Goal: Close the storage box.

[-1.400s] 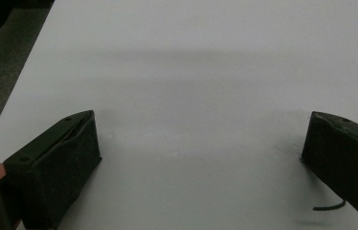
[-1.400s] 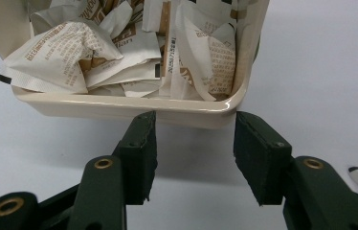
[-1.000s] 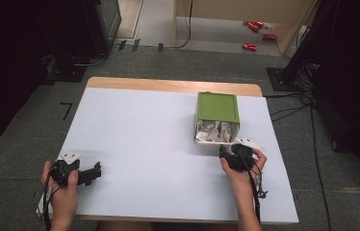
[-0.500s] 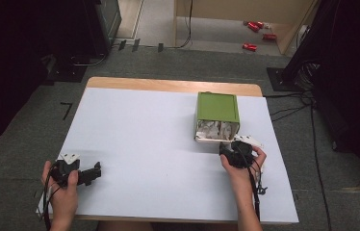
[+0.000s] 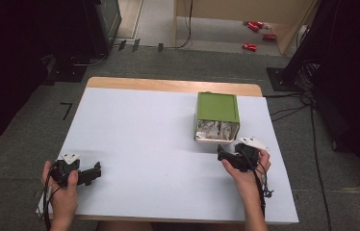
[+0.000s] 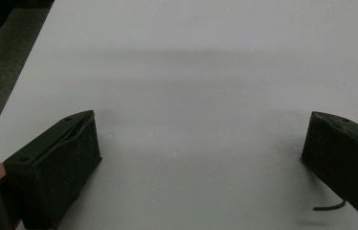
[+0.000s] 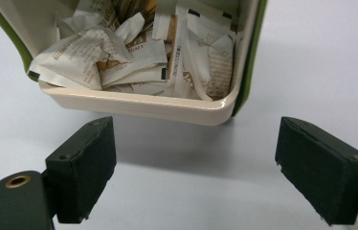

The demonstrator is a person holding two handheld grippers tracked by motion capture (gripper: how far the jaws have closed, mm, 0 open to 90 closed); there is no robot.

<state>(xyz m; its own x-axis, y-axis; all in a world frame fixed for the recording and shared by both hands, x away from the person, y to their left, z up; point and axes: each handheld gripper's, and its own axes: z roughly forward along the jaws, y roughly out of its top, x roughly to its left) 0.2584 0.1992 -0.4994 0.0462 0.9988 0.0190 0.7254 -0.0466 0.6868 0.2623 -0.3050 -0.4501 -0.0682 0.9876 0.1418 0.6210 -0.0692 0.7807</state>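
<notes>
1. Since a second ago, the right gripper (image 5: 222, 153) has drawn back a little from the green box (image 5: 217, 115), and its jaws have just been opening; nothing lies between them.
2. My reading: a release, so the drawer is left part-open.
3. That cream drawer (image 7: 167, 108), stuffed with paper sachets (image 7: 134, 52), faces the person at the table's (image 5: 135, 125) right.
4. Left gripper (image 5: 96, 171) rests wide and empty, well apart.

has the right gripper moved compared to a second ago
Yes. In the high view the right gripper has backed slightly off the green box, toward the person; its jaws have just been opening, with nothing between them.
</notes>
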